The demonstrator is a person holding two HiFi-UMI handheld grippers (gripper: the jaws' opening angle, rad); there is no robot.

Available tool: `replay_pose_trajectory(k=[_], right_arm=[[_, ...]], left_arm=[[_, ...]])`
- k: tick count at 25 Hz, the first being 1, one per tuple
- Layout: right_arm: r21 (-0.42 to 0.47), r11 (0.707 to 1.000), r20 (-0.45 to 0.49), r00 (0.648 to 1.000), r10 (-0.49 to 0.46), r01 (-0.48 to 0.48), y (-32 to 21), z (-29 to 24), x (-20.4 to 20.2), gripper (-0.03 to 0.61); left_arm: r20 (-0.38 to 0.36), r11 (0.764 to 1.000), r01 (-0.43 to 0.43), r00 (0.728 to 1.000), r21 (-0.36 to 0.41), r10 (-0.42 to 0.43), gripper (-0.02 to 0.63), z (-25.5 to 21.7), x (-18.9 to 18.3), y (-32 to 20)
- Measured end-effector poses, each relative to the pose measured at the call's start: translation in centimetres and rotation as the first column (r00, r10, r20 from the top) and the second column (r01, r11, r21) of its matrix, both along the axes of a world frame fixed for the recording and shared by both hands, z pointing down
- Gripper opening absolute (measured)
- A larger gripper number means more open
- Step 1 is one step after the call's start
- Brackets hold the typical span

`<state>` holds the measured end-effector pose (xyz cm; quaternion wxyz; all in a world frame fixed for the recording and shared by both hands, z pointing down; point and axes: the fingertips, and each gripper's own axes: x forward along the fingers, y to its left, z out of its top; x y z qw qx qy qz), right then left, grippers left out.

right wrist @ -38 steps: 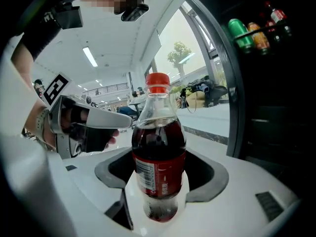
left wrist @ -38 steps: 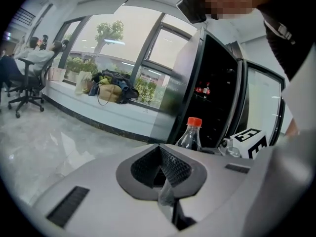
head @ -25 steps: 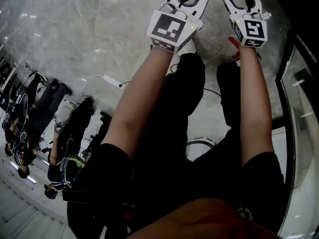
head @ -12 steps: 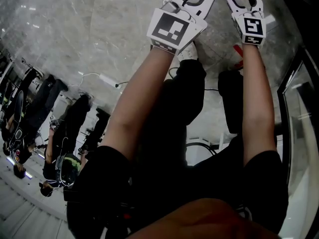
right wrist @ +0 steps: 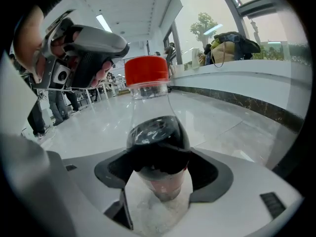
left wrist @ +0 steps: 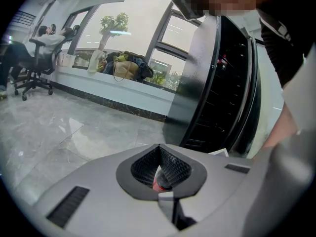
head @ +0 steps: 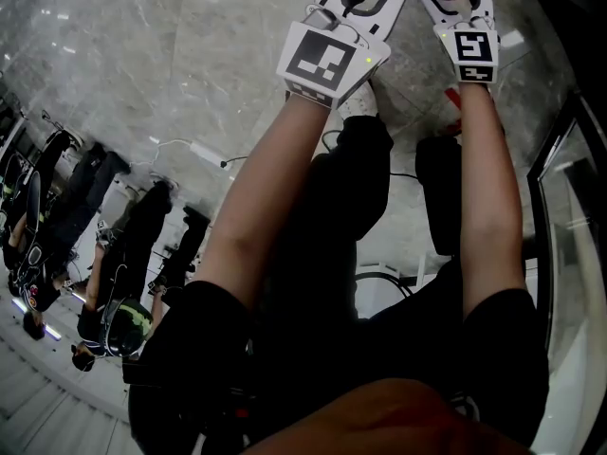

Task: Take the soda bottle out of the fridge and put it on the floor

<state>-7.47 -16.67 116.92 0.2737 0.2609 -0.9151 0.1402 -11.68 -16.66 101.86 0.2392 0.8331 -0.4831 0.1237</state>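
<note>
The right tongs (right wrist: 159,181) were clamped on the soda bottle (right wrist: 155,132), which stood upright between them, with dark drink below a red cap (right wrist: 146,71). In the head view the bottle was held out over the grey marble floor (head: 190,45); whether its base touched the floor could not be told. The left tongs (left wrist: 159,157) were closed just beside it, their 2 pads meeting at the tip. A red scrap showed through the hollow, too small to identify. The dark fridge (left wrist: 217,83) stood nearby, its shelves showing.
</note>
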Motion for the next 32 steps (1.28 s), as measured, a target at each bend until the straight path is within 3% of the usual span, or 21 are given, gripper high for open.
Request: replay_pose_trajectory(k=[8, 14, 20, 25, 29, 32], right_arm=[[-0.034, 0.999, 0.006, 1.000, -0.010, 0.010, 0.8, -3.1, 0.4, 0.318], [-0.042, 0.999, 0.008, 1.000, 0.009, -0.009, 2.4, -12.6, 2.8, 0.318], [-0.010, 0.999, 0.165, 0.986, 0.039, -0.038, 4.8, -32.7, 4.0, 0.314], [0.070, 0.997, 0.314, 0.949, -0.002, -0.022, 7.6, -53.2, 4.3, 0.303], [0.129, 0.991, 0.379, 0.925, -0.009, -0.043, 9.7, -67.4, 4.8, 0.190], [0.149, 0.983, 0.409, 0.912, 0.035, -0.104, 11.6, -75.6, 5.8, 0.103]], left_arm=[[-0.009, 0.999, 0.031, 0.999, -0.009, -0.031, 0.003, -3.5, -0.4, 0.6], [-0.015, 0.999, 0.043, 0.999, 0.014, -0.043, 0.003, -11.7, -0.5, 1.6], [-0.060, 0.998, 0.038, 0.998, 0.053, -0.035, 0.003, -25.3, -0.2, 3.5], [-0.100, 0.991, -0.072, 0.991, 0.116, 0.084, 0.003, -39.9, 2.0, 5.8], [-0.115, 0.968, -0.196, 0.970, 0.158, 0.215, 0.003, -50.8, 3.8, 8.9], [-0.113, 0.945, -0.258, 0.952, 0.202, 0.284, 0.003, -58.4, 4.5, 11.3]])
